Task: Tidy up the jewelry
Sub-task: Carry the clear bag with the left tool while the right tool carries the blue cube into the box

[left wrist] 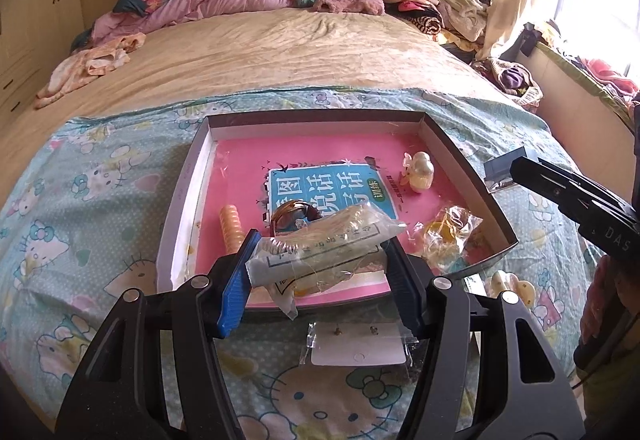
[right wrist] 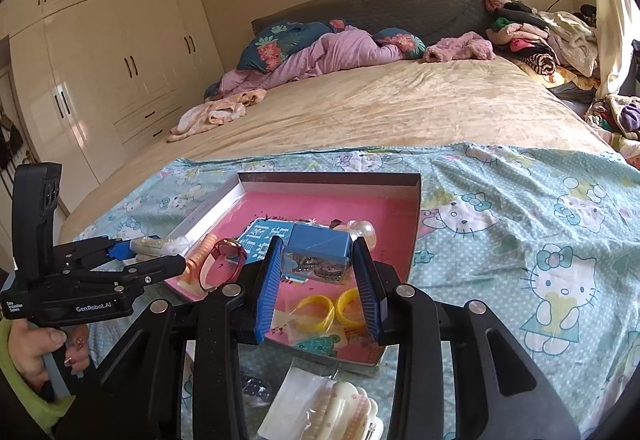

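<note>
While the left gripper [left wrist: 320,260] clamps a clear plastic packet [left wrist: 320,252] across its width between 2 blue pads, its jaws stand about half apart and the packet hangs over the near edge of a shallow box [left wrist: 192,176]. Inside the packet lies something pale and beaded; what exactly it is cannot be told. The right gripper [right wrist: 316,272] has its jaws drawn in on a small blue box [right wrist: 318,246] with a clear front, through which a tangle of dark metal jewelry shows; this box is held above the near half of the shallow box.

A pink book [left wrist: 332,192] with a blue panel lines the bottom of the shallow box, which sits on a Hello Kitty sheet [left wrist: 80,200] spread over the near end of a bed [left wrist: 260,52]. On the book rest a coiled orange hair tie [left wrist: 232,224] at the left, a brown bangle [left wrist: 294,216] beside it, a pale duck-shaped clip [left wrist: 420,172] toward the far right, and a bag of yellow rings [left wrist: 444,236] at the near right. On the sheet nearer than the shallow box lies a white earring card [left wrist: 358,348] in a clear sleeve, and to its right a pack of cream hair clips [right wrist: 344,408]. A hand [right wrist: 44,348] with a green sleeve grips the left tool's handle.
</note>
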A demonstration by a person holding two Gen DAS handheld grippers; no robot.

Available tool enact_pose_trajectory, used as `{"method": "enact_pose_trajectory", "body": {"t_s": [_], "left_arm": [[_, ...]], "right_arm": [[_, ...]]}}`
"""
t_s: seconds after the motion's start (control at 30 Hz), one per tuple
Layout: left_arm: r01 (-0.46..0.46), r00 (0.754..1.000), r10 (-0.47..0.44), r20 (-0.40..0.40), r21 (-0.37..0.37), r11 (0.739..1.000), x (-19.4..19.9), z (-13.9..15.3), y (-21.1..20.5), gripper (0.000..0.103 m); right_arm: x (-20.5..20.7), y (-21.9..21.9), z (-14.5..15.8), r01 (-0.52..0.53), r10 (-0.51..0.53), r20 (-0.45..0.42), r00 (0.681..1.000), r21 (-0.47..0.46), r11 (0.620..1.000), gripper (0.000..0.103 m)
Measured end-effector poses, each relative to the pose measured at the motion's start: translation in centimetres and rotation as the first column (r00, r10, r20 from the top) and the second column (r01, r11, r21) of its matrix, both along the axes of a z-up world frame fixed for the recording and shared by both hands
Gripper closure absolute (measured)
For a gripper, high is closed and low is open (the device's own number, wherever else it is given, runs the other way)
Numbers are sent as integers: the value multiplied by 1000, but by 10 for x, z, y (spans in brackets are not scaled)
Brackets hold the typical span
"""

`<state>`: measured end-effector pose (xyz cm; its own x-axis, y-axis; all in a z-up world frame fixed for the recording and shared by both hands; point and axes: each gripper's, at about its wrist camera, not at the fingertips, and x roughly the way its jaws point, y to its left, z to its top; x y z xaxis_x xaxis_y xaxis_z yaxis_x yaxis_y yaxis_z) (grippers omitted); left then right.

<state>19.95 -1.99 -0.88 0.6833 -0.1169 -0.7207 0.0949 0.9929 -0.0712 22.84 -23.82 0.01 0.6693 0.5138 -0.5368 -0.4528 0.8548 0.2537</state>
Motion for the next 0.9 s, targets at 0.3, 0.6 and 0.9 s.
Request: {"method": "enact_pose_trajectory", "body": {"t_s": [0.3,0.6,0.9], "left_arm": [[0,1000,0,-29,17,1000,15,-15,-4,51],[5,998,-3,-55,26,1000,25,-28,-7,51],[-4,997,6,-73,27,1000,34,-39,-3,51]], "right_arm": [[13,-2,-10,19,-19,-10,1000,-19,1000,69],[29,5,-21,20,-21,-20,1000,-54,998,69],[46,18,-37,9,-14,-50,999,-97,995,69]]}}
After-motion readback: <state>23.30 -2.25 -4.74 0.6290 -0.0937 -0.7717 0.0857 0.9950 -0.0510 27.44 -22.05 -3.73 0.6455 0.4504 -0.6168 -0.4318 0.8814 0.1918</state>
